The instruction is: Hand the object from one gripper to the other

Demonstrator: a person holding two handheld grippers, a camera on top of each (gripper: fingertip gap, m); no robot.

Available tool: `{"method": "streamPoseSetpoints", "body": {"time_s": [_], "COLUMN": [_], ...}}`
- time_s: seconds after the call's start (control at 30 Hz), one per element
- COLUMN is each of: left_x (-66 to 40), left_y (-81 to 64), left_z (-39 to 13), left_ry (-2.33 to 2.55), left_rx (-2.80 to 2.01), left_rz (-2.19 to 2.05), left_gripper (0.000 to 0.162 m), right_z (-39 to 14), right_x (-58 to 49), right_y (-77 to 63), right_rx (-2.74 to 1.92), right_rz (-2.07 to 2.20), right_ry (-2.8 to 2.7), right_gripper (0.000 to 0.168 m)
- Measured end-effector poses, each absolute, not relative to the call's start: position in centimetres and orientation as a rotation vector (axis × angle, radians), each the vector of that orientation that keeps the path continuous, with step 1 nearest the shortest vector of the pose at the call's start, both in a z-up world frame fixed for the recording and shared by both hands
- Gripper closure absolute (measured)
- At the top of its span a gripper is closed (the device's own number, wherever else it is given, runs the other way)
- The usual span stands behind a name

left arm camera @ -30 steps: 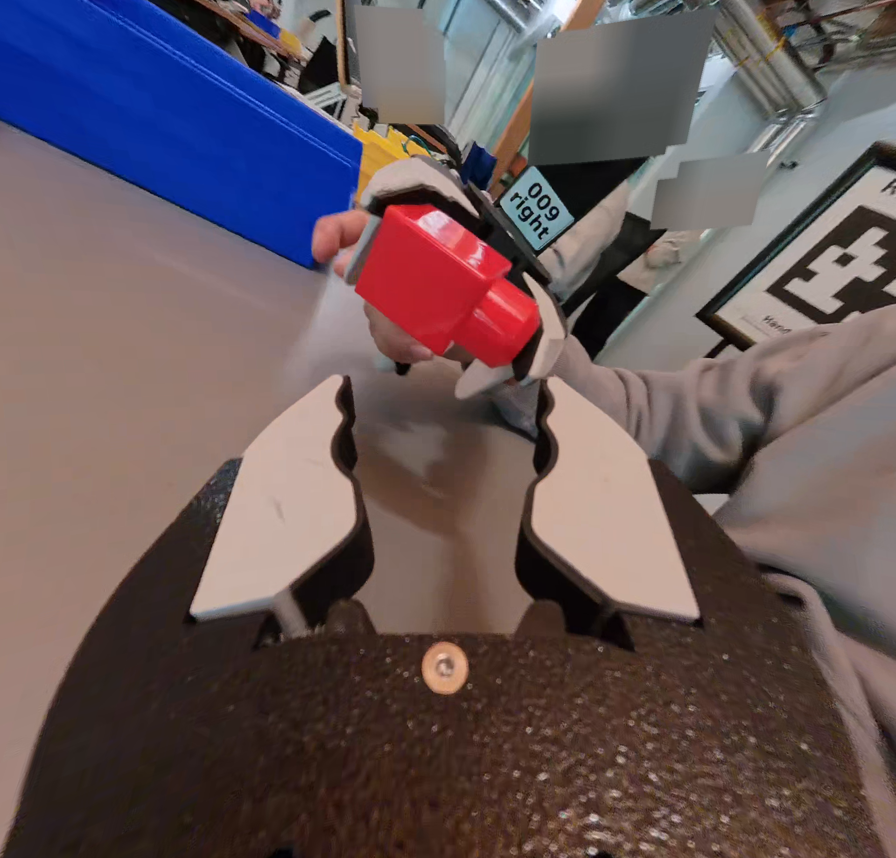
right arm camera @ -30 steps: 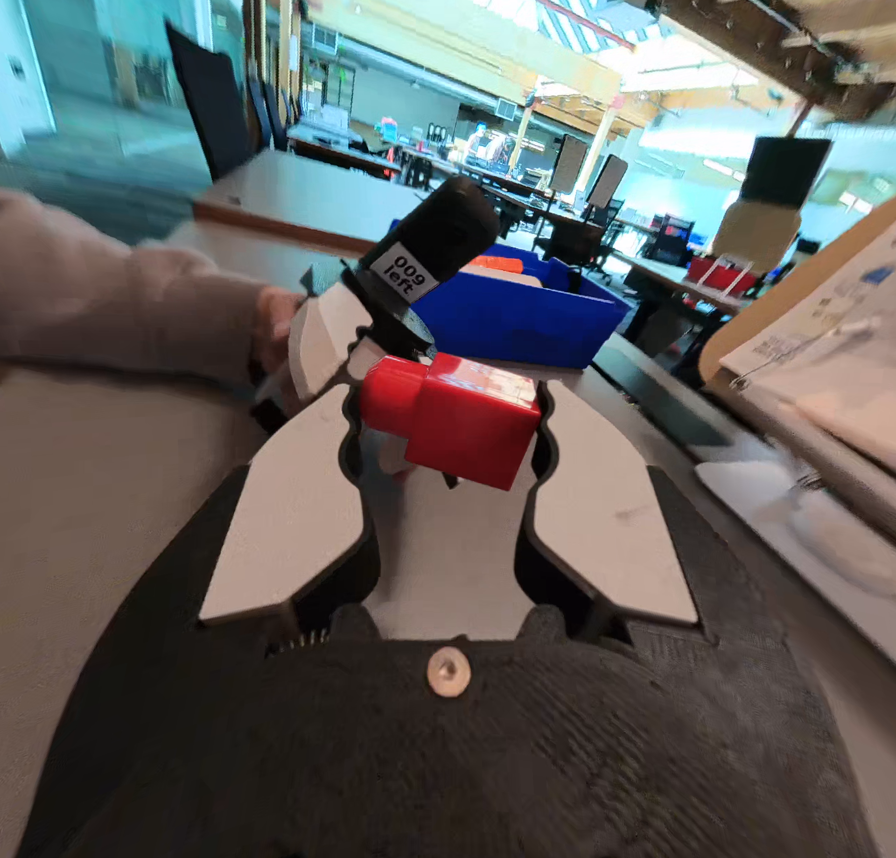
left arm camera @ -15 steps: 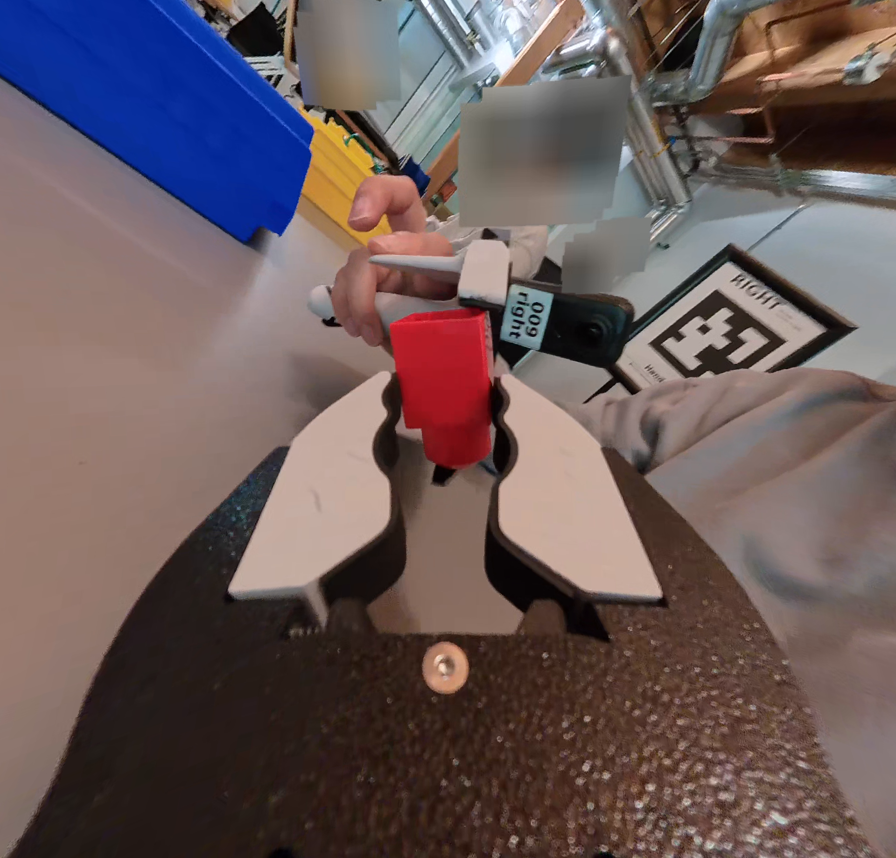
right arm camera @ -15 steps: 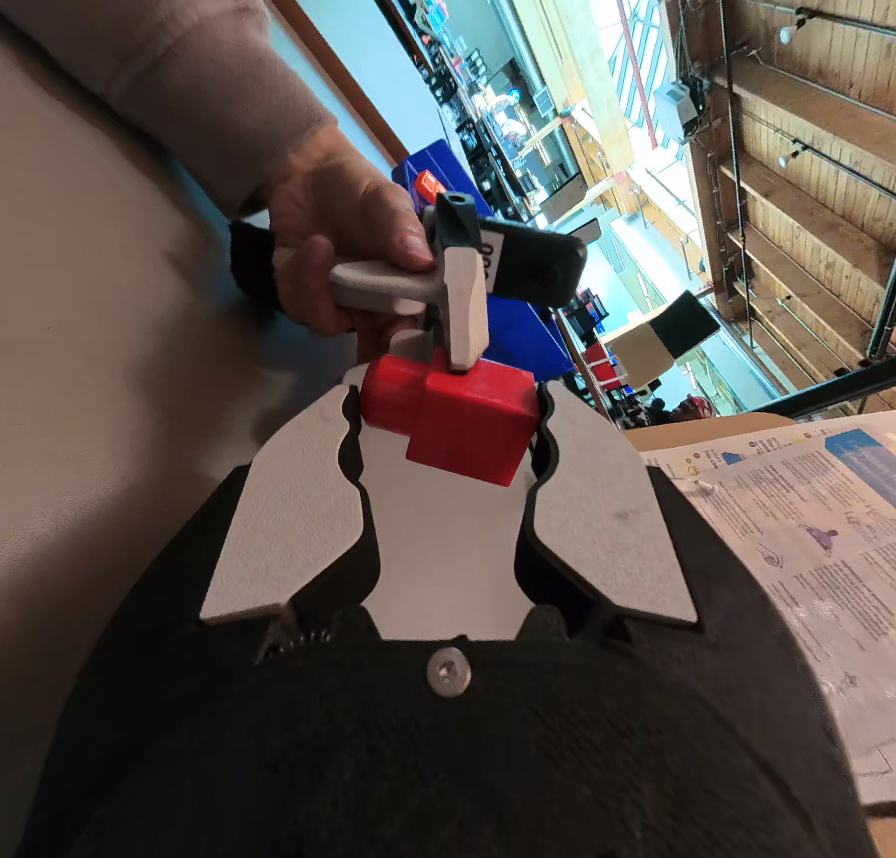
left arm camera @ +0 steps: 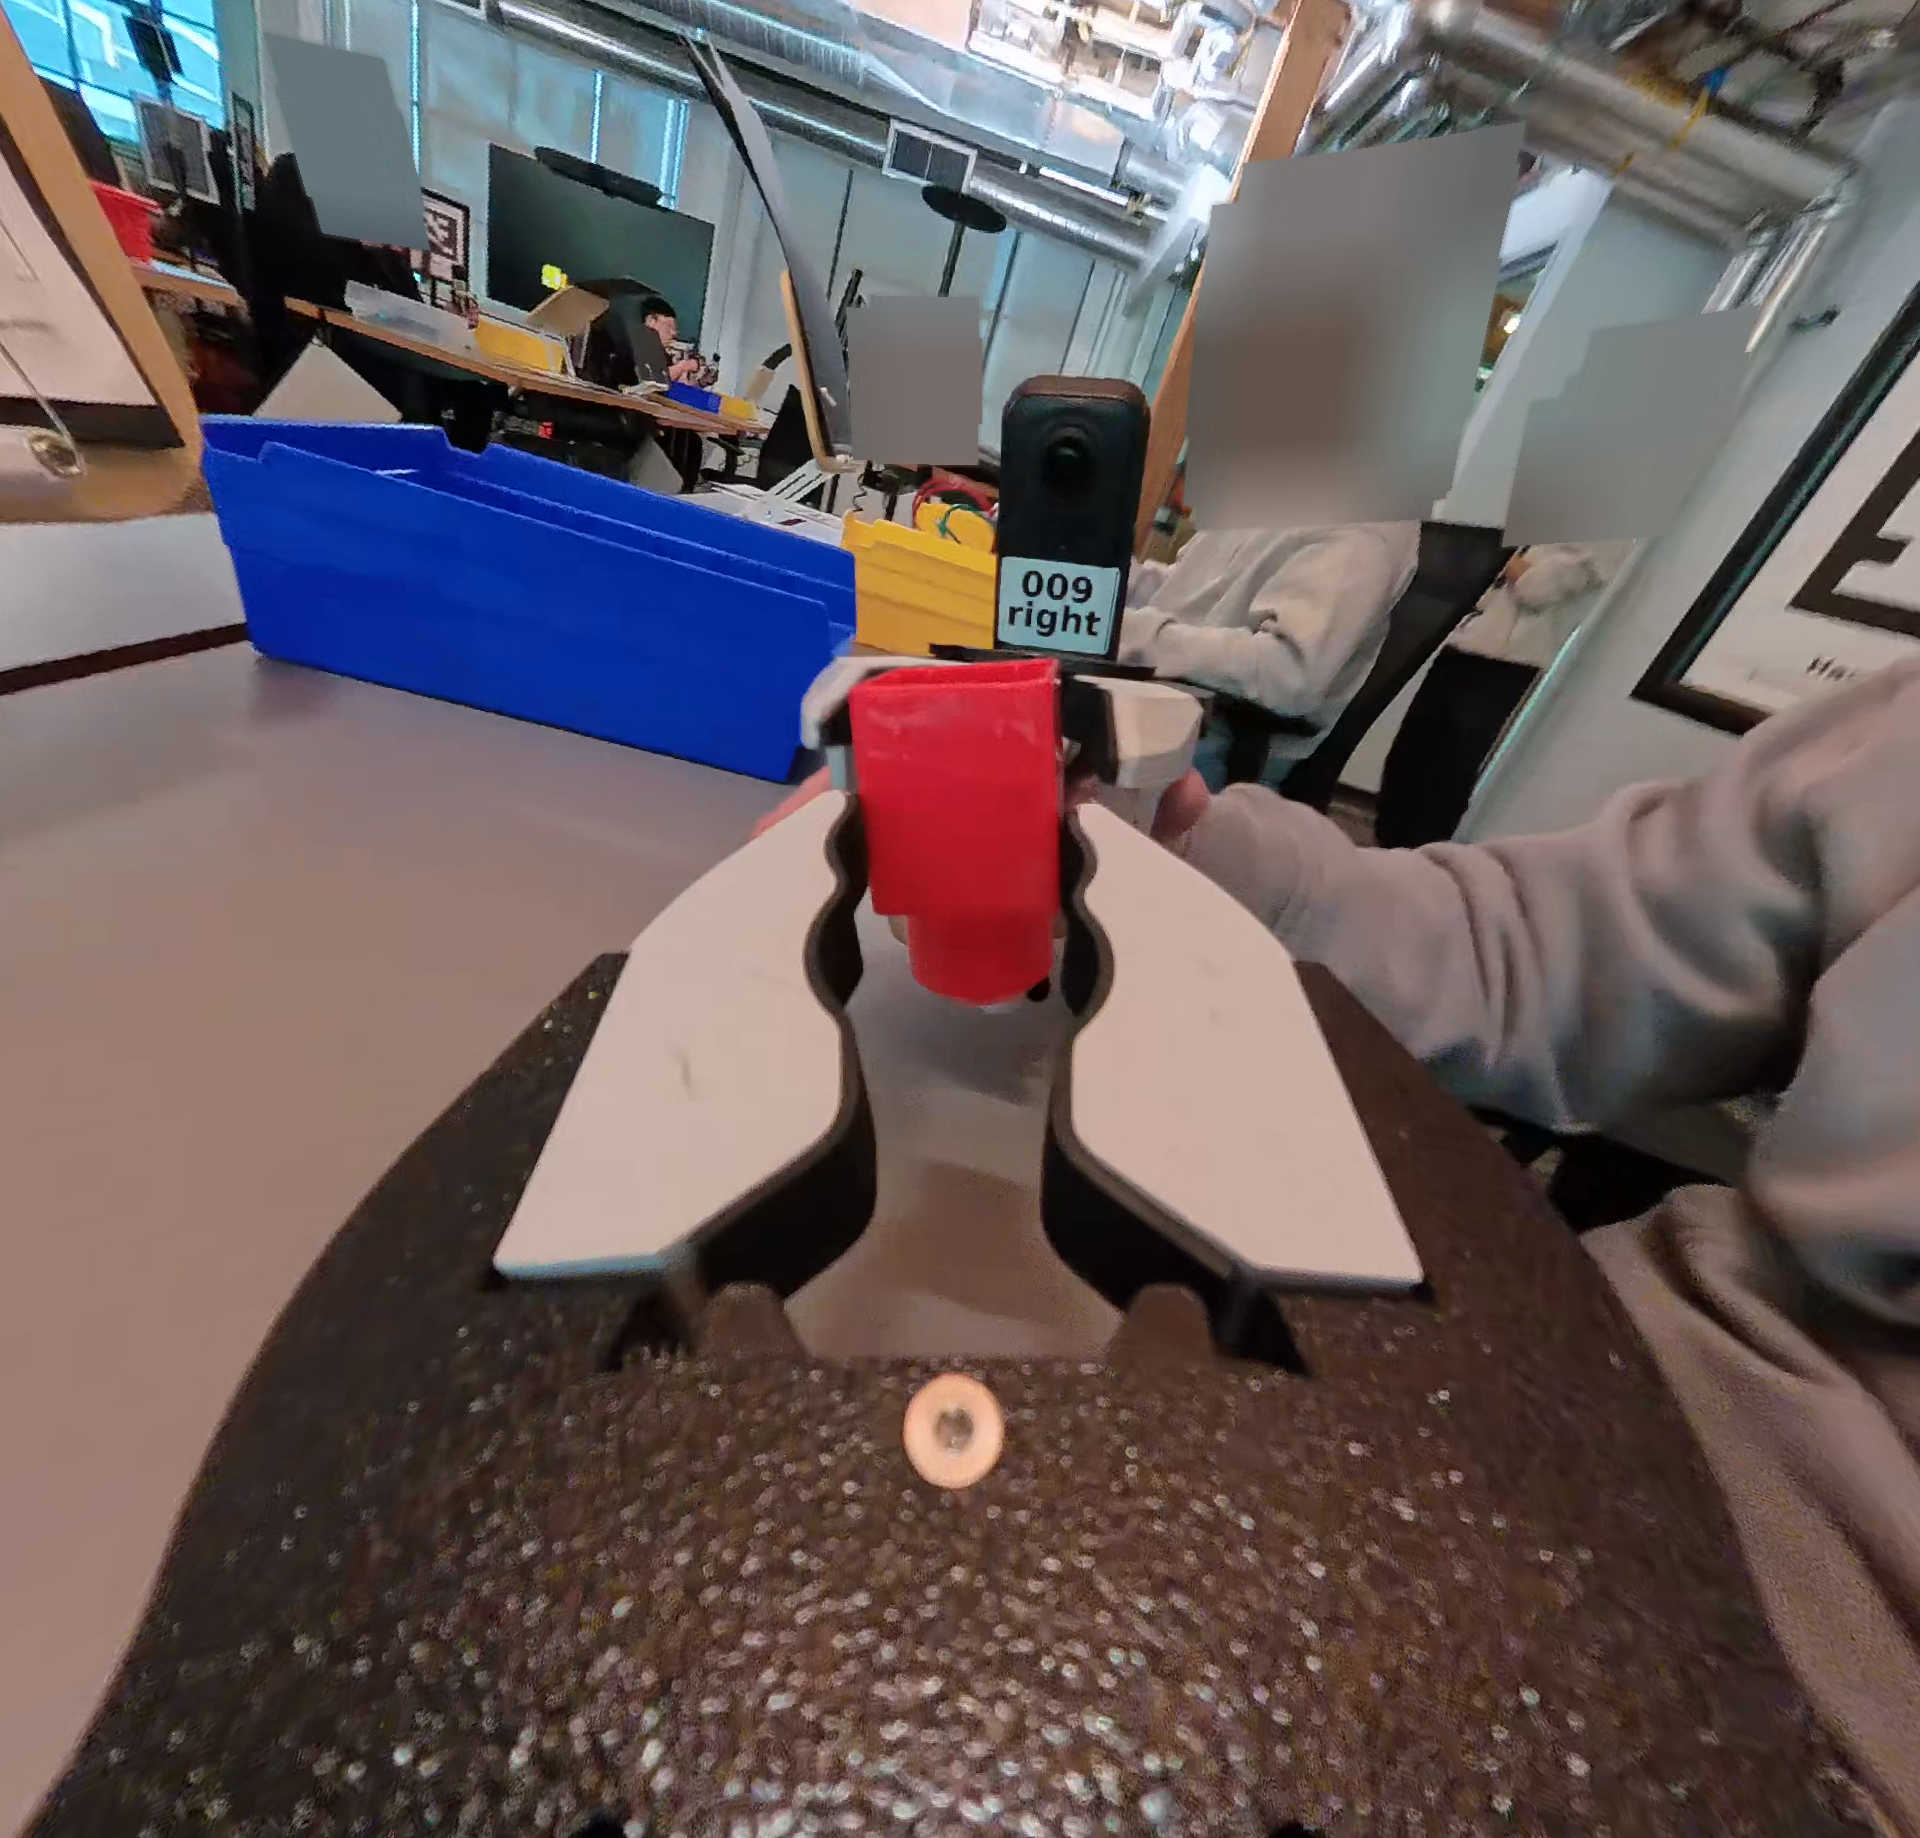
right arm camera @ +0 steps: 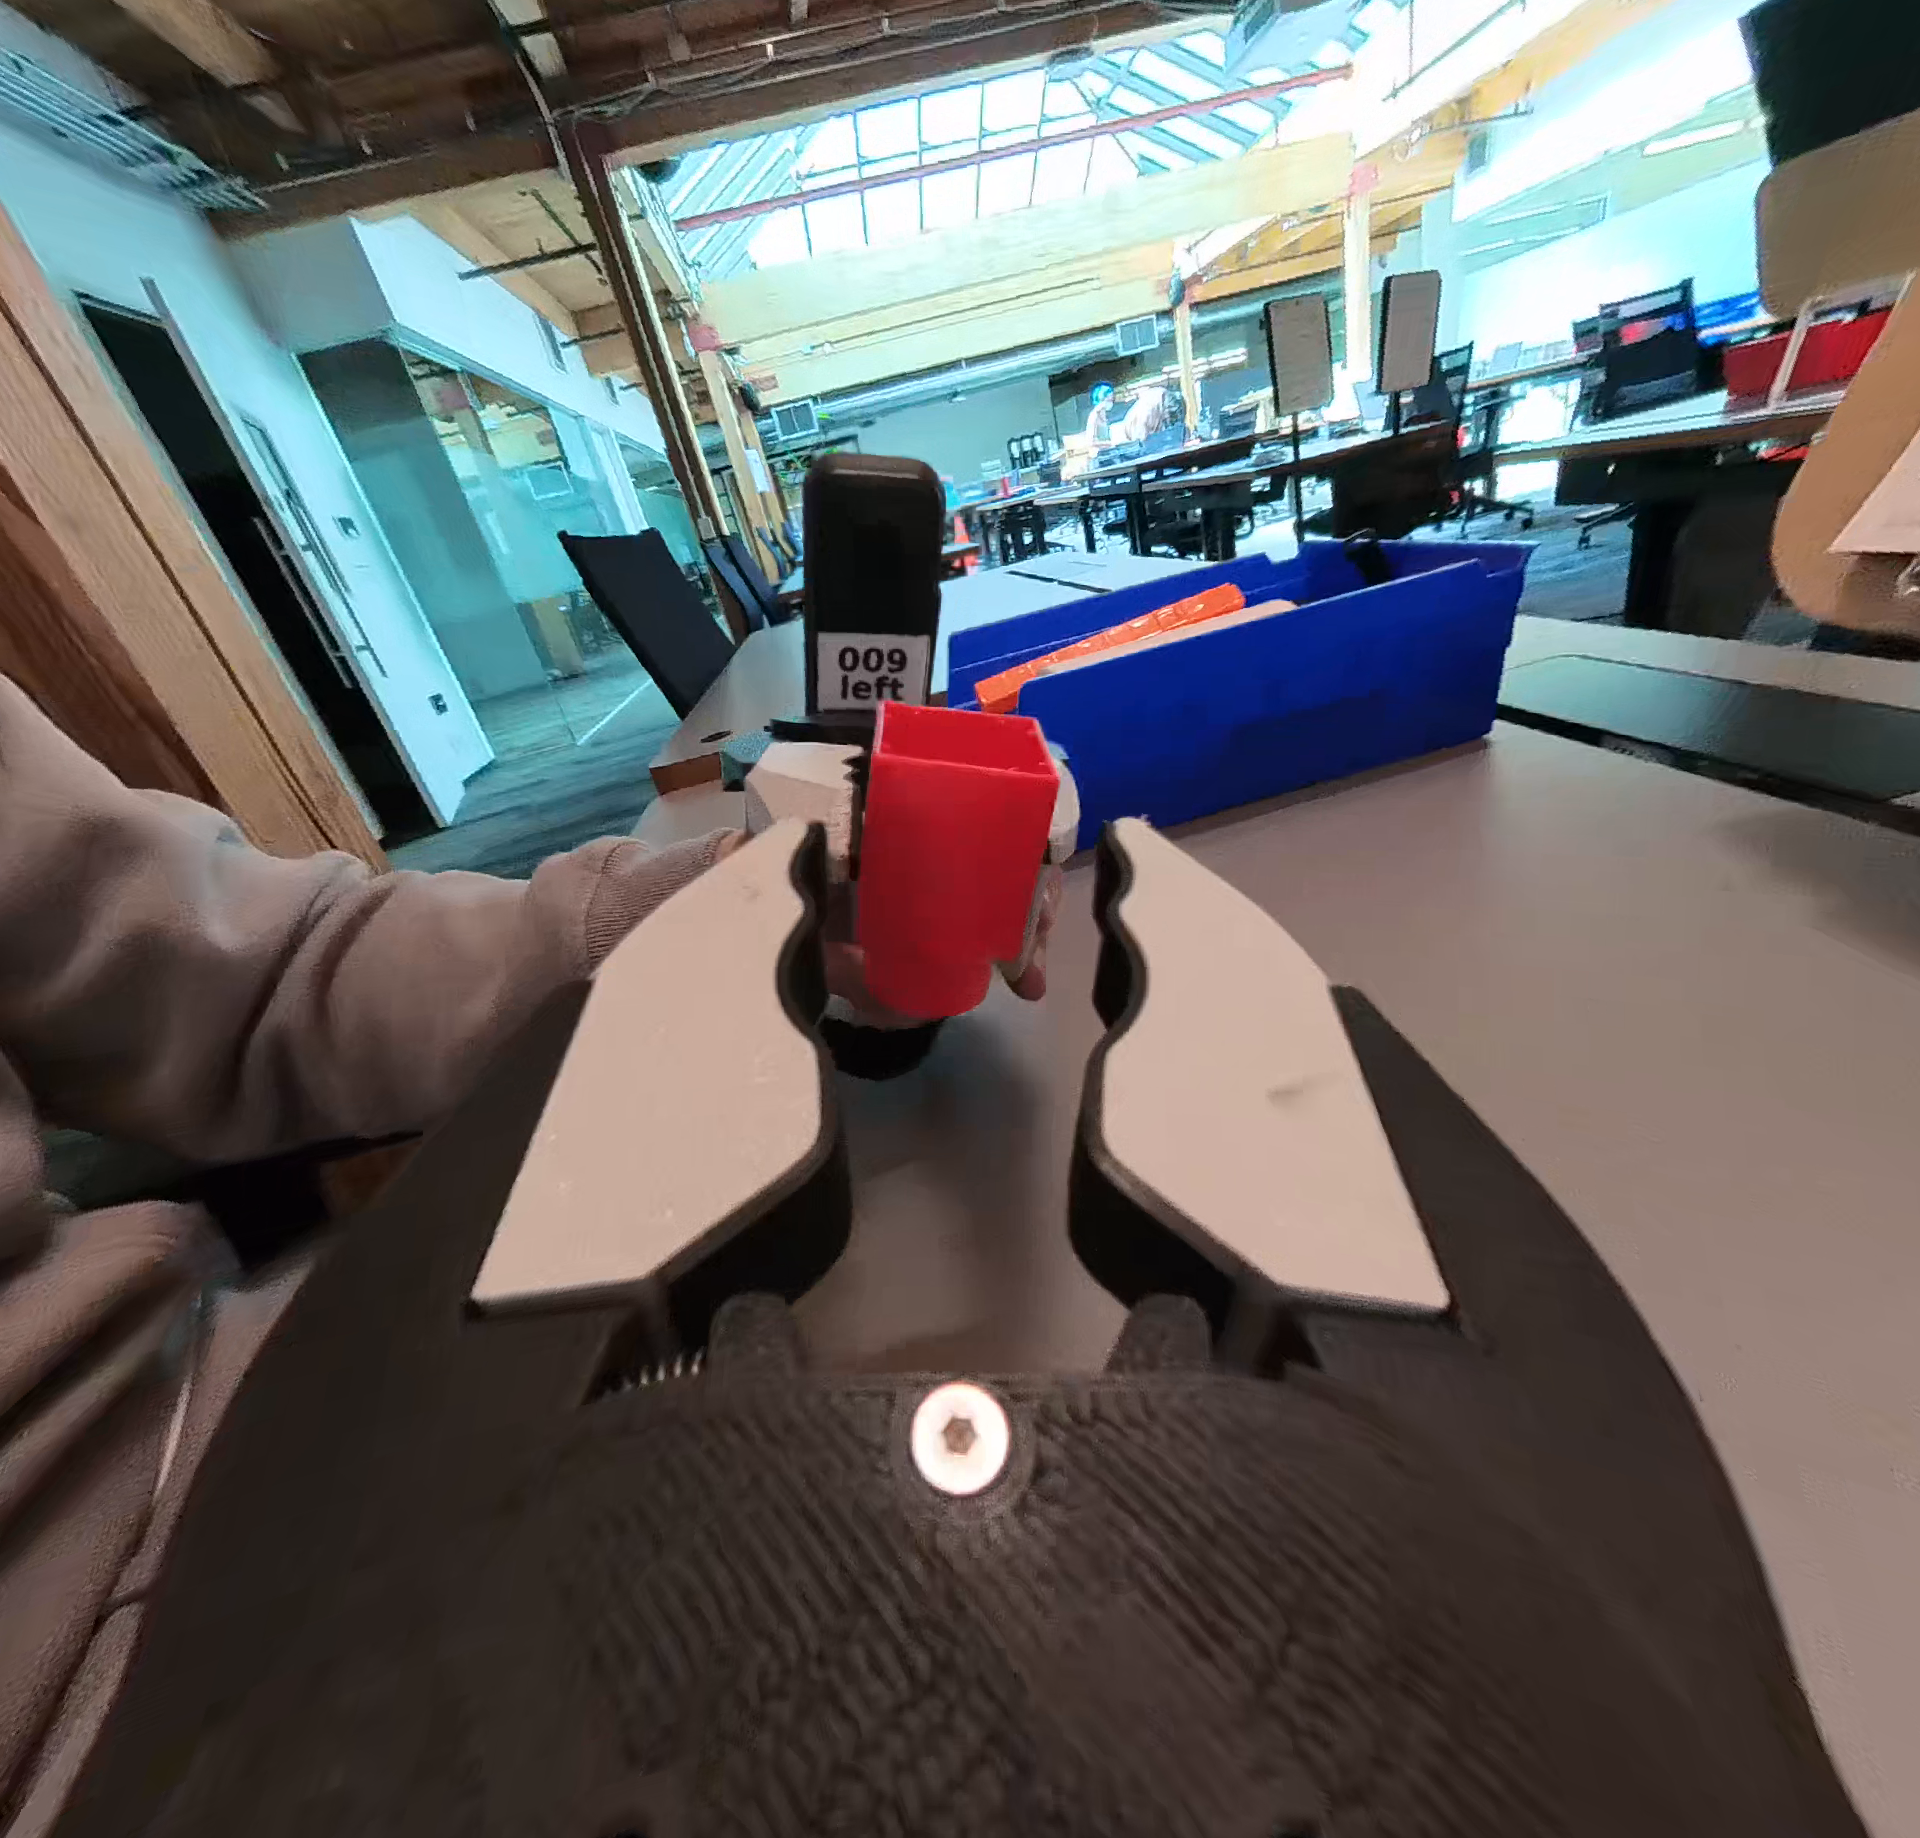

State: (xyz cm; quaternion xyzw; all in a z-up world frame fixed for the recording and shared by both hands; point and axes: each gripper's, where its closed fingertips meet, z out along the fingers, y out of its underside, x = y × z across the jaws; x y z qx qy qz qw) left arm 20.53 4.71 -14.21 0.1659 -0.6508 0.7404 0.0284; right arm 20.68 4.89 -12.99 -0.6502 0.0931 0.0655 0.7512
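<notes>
The red block [left arm camera: 956,832], a square body with a round stub pointing down, is held above the grey table [left arm camera: 312,853]. My left gripper [left arm camera: 956,827] is shut on its sides. My right gripper [right arm camera: 961,838] faces it, open, with its jaws standing either side of the red block [right arm camera: 951,853] and a clear gap on the right. In the left wrist view the right gripper's white fingers [left arm camera: 1148,739] show just behind the block. In the right wrist view the left gripper's fingers [right arm camera: 795,791] clamp the block.
A long blue bin [left arm camera: 520,583] stands on the table behind the grippers, with a yellow bin [left arm camera: 914,583] beyond it. In the right wrist view the blue bin [right arm camera: 1247,687] holds an orange part [right arm camera: 1122,625]. Grey sleeves [left arm camera: 1558,905] reach in from the sides. Left and right tips are no more than a few centimetres apart.
The right gripper held the block and brought it between the open left jaws. The left jaws closed on it, both grippers turned level, and the right jaws have opened off it.
</notes>
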Motion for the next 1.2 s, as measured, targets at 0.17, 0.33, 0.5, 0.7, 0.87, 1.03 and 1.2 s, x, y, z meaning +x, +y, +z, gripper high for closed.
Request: {"method": "streamPoseSetpoints", "body": {"time_s": [0.17, 0.33, 0.5, 0.7, 0.87, 1.03, 1.2], "left_x": [20.5, 22.6, 24.3, 24.8, 25.3, 25.3, 22.0], "left_y": [4.5, 5.3, 5.4, 4.0, 4.4, 5.0, 4.3], "left_z": [-14.5, -14.3, -15.6, -16.8, -16.9, -16.5, -13.7], "left_ry": [-2.096, -2.255, -2.863, -2.991, -2.998, -2.837, -2.142], "left_rx": [0.469, 0.627, 0.711, 0.895, 1.064, 1.043, 0.646], "left_rz": [2.304, 2.448, 2.412, 2.337, 2.32, 2.341, 2.449], "left_gripper": [0.127, 0.124, 0.106, 0.114, 0.127, 0.128, 0.128], "right_z": [-13.2, -13.5, -14.9, -14.9, -15.4, -14.1, -11.5], "right_x": [20.5, 23.6, 26.8, 26.4, 26.0, 25.5, 24.4], "right_y": [5.2, 4.6, 2.9, 3.7, 4.5, 4.0, 2.3], "right_rx": [-1.433, -1.372, -1.268, -1.263, -1.278, -1.228, -1.15], "right_rz": [0.145, 0.093, 0.035, 0.004, 0.02, 0.145, 0.33], "right_ry": [0.2, 0.427, 0.703, 0.697, 0.691, 0.612, 0.462], "right_gripper": [0.134, 0.134, 0.134, 0.134, 0.134, 0.118, 0.114]}}
